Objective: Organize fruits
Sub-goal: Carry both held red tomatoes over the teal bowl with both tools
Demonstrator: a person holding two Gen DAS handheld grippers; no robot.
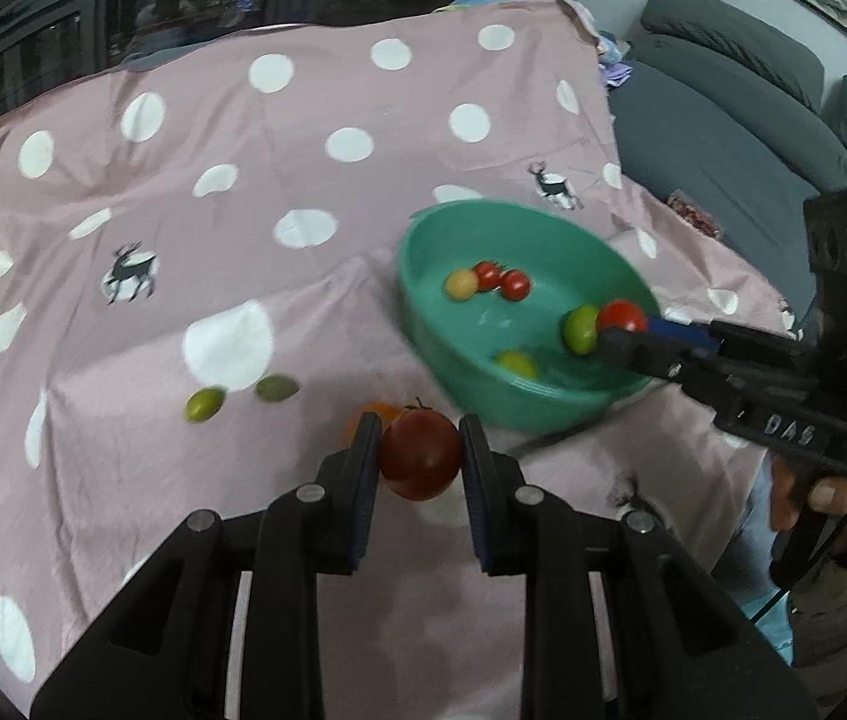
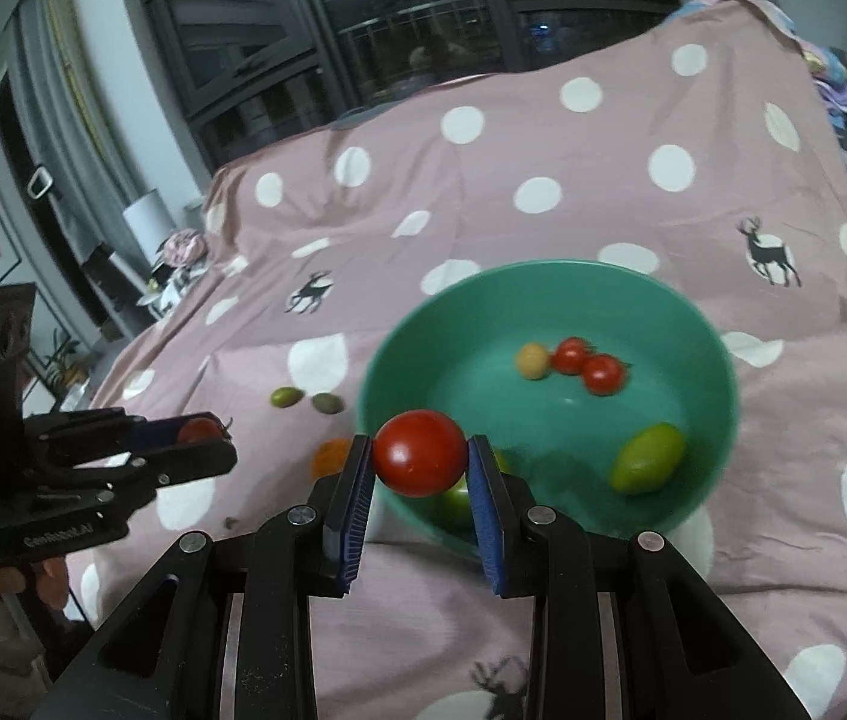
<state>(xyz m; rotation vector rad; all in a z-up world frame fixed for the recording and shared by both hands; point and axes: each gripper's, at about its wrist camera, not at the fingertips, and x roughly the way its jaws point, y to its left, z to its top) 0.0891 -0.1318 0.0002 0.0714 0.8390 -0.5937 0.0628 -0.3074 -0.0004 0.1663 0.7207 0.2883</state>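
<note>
My left gripper (image 1: 419,450) is shut on a dark red tomato (image 1: 420,461), held just above the pink spotted cloth, left of the green bowl (image 1: 423,324). My right gripper (image 2: 420,468) is shut on a bright red tomato (image 2: 419,460) over the bowl's (image 2: 717,420) near rim. The bowl holds two small red tomatoes (image 2: 585,365), a yellow one (image 2: 531,360) and green fruits (image 2: 646,458). Two green fruits (image 1: 204,404) (image 1: 276,388) and an orange one (image 1: 384,410) lie on the cloth.
The pink cloth with white dots (image 1: 195,120) covers the table. A grey sofa (image 1: 741,120) stands to the right. Dark windows (image 2: 423,30) are behind. A cluttered shelf (image 2: 177,264) stands at the far left.
</note>
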